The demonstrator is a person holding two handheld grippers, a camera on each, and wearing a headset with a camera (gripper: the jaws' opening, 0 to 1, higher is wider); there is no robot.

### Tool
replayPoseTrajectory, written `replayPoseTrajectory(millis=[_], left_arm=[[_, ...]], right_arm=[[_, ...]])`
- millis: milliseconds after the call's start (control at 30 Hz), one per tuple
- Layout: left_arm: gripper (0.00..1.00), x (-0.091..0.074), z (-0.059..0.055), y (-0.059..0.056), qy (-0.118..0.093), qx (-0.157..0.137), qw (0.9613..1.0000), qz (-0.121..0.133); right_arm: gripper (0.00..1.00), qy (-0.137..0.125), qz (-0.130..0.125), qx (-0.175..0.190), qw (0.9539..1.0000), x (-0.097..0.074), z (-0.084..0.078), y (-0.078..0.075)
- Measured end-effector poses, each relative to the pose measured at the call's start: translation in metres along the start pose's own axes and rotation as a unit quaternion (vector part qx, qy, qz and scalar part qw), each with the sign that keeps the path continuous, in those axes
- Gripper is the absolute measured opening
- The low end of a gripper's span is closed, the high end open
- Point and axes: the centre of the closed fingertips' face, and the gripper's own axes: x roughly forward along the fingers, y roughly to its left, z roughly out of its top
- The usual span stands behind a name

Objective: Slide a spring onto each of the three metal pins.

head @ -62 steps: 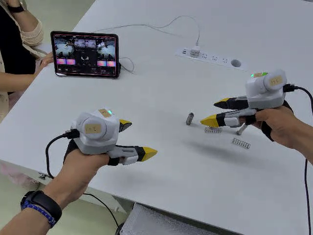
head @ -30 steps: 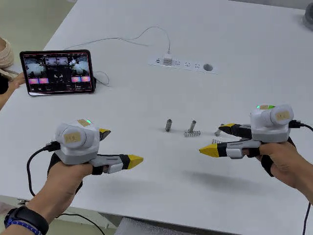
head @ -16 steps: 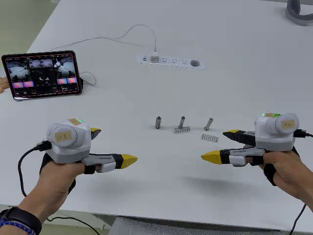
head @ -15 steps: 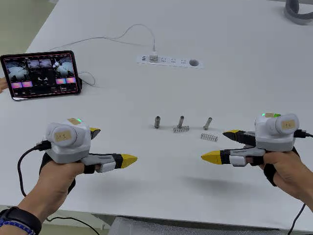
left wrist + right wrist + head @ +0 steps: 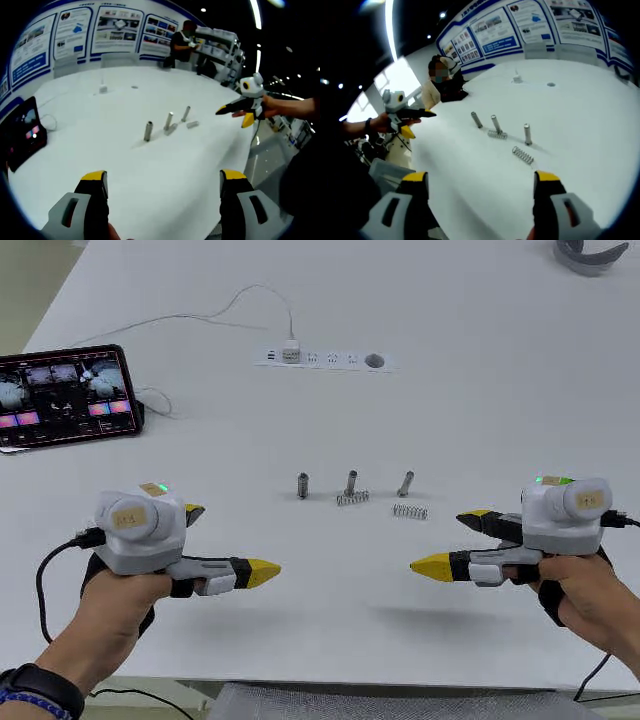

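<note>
White tabletop [image 5: 330,640] carries three metal pins standing upright in a row: the left pin [image 5: 303,485], the middle pin [image 5: 350,483] and the right pin [image 5: 405,483]; the left pin looks thicker and darker than the other two, seemingly with a spring around it, though it is too small to be sure; the first loose spring [image 5: 352,499] lies flat at the foot of the middle pin; the second loose spring [image 5: 409,511] lies flat just in front of the right pin; the left gripper [image 5: 228,540] hovers over the near left of the table, its yellow-tipped jaws spread wide and holding nothing; the right gripper [image 5: 450,540] hovers at the near right, jaws likewise wide and empty, pointing toward the left gripper; both are well apart from the pins; a tablet [image 5: 65,395] with a lit screen lies at the far left; a power strip [image 5: 320,359] lies beyond the pins.
</note>
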Motion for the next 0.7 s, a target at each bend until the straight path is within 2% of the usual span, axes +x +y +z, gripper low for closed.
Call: replayPoseTrajectory(millis=[367,700], left_arm=[[0.93,0.019,0.006,-0.022,0.009,0.019,0.9994,-0.029],[0.93,0.035,0.009,-0.043,0.021,0.039,0.9977,-0.051]], right_arm=[[0.88,-0.004,-0.008,0.011,0.9999,-0.013,-0.011,-0.004],[0.88,-0.003,-0.009,0.019,0.9998,-0.018,-0.017,-0.007]])
